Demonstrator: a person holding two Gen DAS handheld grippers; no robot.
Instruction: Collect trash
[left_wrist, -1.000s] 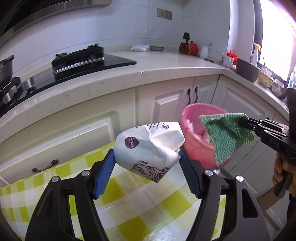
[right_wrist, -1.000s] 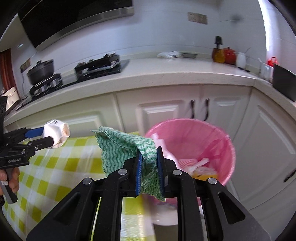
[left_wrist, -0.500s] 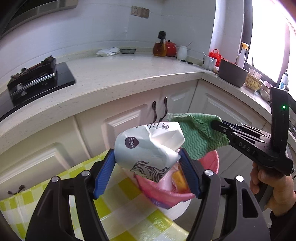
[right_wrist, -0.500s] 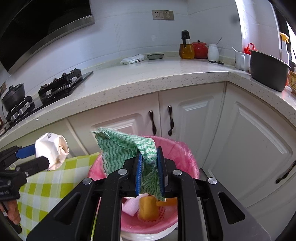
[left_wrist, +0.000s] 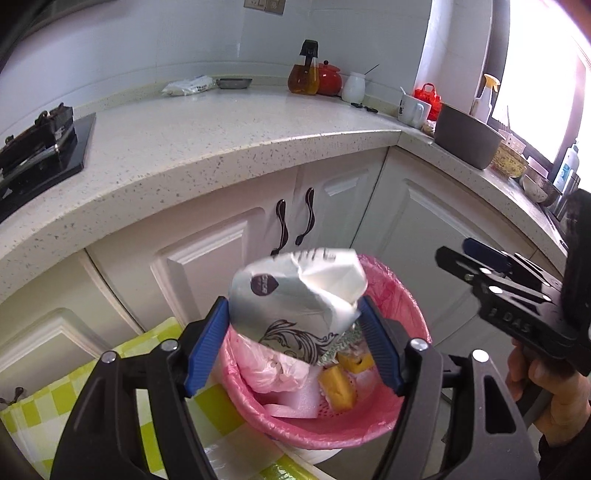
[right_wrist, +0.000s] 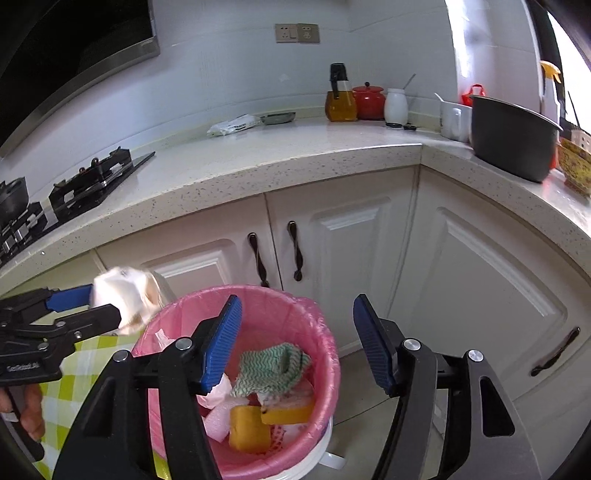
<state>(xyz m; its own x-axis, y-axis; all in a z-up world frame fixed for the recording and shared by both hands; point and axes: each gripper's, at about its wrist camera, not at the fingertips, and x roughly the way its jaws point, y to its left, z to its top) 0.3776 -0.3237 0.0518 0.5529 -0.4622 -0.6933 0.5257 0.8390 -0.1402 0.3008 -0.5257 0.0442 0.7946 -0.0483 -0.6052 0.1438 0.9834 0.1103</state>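
Observation:
My left gripper (left_wrist: 293, 343) is shut on a crumpled white paper cup (left_wrist: 295, 302) with a dark print and holds it above the near-left part of the pink-lined trash bin (left_wrist: 406, 413). The cup also shows in the right wrist view (right_wrist: 123, 297), at the bin's left rim. My right gripper (right_wrist: 297, 345) is open and empty above the bin (right_wrist: 325, 354). A green wavy-patterned cloth (right_wrist: 271, 367) lies inside the bin on top of yellow sponges (right_wrist: 255, 424) and pink and white scraps.
White cabinet doors with dark handles (right_wrist: 277, 254) stand right behind the bin. A speckled counter (right_wrist: 295, 155) carries a stove (right_wrist: 92, 177), an oil bottle, jars and a dark pot (right_wrist: 513, 136). A yellow-checked tablecloth (left_wrist: 55, 402) lies left of the bin.
My right gripper has opened and the green cloth has dropped into the bin. Both grippers have moved over the bin; the left one still holds the cup.

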